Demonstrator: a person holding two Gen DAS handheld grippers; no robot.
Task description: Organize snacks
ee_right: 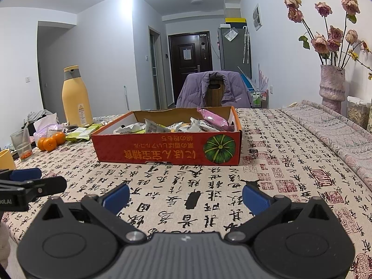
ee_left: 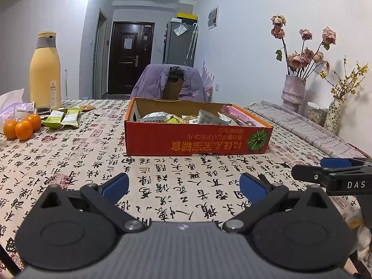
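A shallow red cardboard box (ee_left: 197,139) with a pumpkin picture stands in the middle of the table, also in the right wrist view (ee_right: 162,150). It holds several snack packets (ee_left: 204,117), among them a pink one (ee_right: 212,118). Two green snack packets (ee_left: 62,117) lie loose on the table at the left, also seen in the right wrist view (ee_right: 81,132). My left gripper (ee_left: 184,187) is open and empty, low over the tablecloth in front of the box. My right gripper (ee_right: 186,196) is open and empty beside it, to the right.
Three oranges (ee_left: 21,126) and a tall yellow bottle (ee_left: 45,69) stand at the left. A plastic cup (ee_right: 21,143) is at the far left. A pink vase of dried roses (ee_left: 293,88) and a folded cloth (ee_left: 313,130) are at the right. A chair with a purple jacket (ee_left: 172,82) stands behind the table.
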